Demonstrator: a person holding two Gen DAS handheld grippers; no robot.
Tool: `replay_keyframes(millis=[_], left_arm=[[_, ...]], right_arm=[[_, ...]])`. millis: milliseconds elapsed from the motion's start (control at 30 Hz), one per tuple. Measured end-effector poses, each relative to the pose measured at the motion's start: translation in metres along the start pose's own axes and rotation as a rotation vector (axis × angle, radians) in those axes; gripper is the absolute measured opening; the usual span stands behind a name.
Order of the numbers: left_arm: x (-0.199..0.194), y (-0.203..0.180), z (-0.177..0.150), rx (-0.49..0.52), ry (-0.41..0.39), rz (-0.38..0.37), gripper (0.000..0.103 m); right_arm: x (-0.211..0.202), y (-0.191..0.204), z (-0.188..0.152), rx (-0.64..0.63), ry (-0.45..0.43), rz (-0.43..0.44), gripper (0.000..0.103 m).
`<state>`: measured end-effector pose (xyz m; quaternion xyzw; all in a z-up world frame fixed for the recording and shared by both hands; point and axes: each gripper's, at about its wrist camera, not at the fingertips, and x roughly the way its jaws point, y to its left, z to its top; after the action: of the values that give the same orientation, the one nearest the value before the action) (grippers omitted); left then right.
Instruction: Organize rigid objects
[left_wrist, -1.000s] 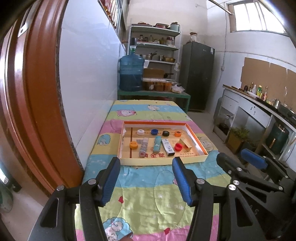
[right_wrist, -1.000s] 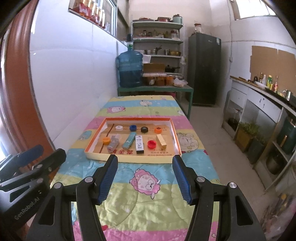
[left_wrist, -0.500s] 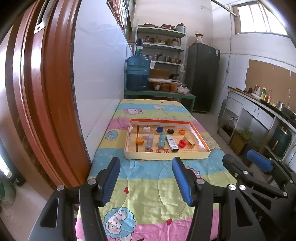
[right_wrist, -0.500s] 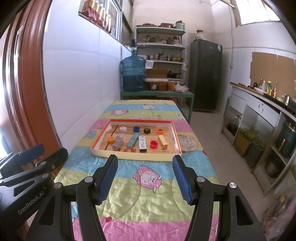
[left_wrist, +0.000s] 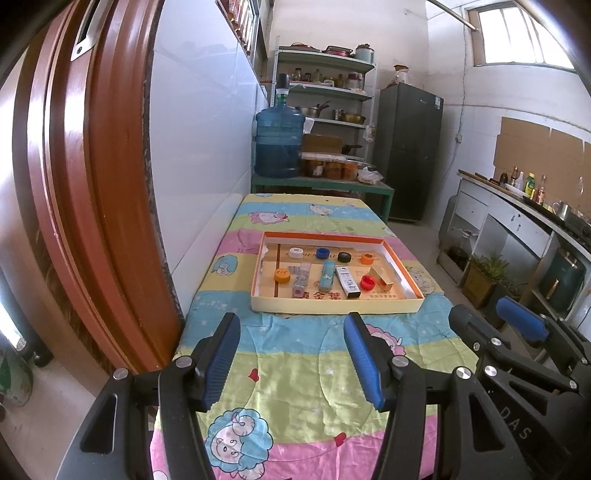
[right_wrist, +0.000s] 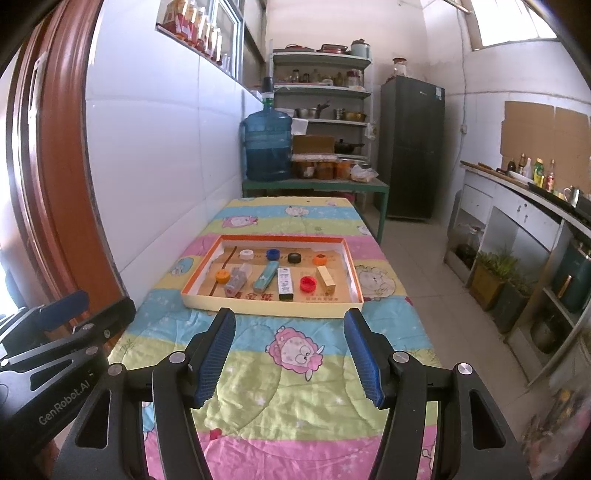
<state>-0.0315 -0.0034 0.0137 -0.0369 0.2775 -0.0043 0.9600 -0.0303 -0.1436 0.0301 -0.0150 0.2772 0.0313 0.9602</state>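
Observation:
A shallow orange-rimmed cardboard tray lies mid-table. In it stand a back row of white, blue, black and orange caps, and a front row of an orange cap, a clear tube, a teal tube, a white-and-black box, a red cap and a gold box. My left gripper and right gripper are open and empty, held above the table's near end, well short of the tray.
The table carries a colourful cartoon quilt. A white wall and a brown door frame run along the left. A blue water jug, shelves and a dark fridge stand behind. A kitchen counter lines the right.
Both grippers have drawn back from the tray and risen, so the tray looks smaller and farther. Both stay open and empty.

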Motion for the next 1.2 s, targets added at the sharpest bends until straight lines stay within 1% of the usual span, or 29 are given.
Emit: replay_keyframes(millis=[333,1200], left_arm=[[0.005,0.004,-0.003,-0.001,0.007,0.005,0.059],[0.006,0.004,-0.003,-0.001,0.010,0.005,0.059]], right_arm=[[0.007,0.001,-0.002,-0.003,0.007,0.006,0.063],[0.010,0.005,-0.002,-0.007,0.003,0.006,0.063]])
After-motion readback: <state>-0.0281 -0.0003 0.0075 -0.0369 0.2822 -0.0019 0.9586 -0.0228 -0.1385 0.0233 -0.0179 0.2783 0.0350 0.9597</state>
